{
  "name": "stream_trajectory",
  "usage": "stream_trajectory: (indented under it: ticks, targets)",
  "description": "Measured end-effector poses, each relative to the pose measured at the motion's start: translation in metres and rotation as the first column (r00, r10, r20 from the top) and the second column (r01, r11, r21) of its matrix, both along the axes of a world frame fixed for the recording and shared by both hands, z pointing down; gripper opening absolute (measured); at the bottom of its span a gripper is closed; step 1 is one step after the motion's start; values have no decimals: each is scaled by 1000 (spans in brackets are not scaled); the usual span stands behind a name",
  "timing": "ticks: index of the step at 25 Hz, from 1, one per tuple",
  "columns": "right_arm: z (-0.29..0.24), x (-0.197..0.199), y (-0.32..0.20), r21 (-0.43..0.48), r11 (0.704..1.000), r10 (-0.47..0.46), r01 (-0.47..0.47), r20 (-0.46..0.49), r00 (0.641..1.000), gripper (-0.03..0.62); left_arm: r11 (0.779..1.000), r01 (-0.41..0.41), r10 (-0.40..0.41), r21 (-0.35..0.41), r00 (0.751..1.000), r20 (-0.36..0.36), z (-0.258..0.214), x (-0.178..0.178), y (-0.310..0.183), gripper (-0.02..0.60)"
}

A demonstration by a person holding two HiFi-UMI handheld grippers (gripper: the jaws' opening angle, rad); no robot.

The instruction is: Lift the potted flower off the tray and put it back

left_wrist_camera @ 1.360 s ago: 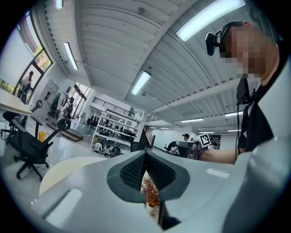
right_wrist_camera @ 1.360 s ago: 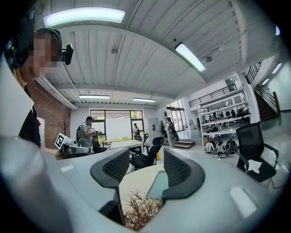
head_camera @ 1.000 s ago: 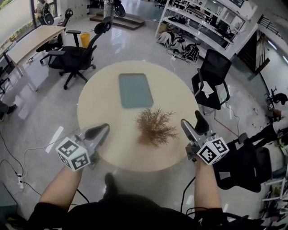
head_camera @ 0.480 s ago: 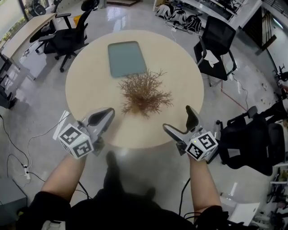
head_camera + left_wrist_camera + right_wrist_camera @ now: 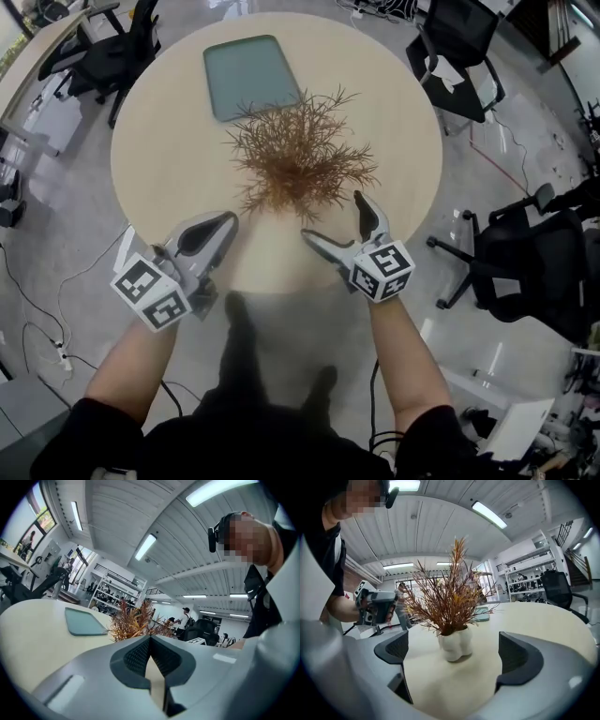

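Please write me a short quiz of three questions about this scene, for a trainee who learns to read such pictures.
1. True or false: the potted plant stands on the tray.
2. Which gripper has its jaws wide apart? A: the left gripper. B: the right gripper. C: both.
3. Fill in: the pot is ____ in colour.

Key
1. False: it stands on the round table, beside the tray.
2. B. Its jaws have just been opening, and the pot stands ahead of them, untouched.
3. White.
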State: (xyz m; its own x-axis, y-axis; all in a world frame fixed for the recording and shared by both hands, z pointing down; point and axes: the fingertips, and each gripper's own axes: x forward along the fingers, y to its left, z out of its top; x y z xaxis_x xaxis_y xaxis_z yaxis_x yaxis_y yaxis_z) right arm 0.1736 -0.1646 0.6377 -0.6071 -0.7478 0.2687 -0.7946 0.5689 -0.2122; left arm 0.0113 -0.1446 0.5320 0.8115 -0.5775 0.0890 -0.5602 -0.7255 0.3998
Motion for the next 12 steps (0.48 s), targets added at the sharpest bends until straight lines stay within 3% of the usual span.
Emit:
stream_trajectory:
  ticks: [12]
  targets:
    - [45, -41, -56, -16, 999, -39, 38, -73, 997, 601, 1000, -13, 13, -7, 1000, -22, 17, -21, -7, -5]
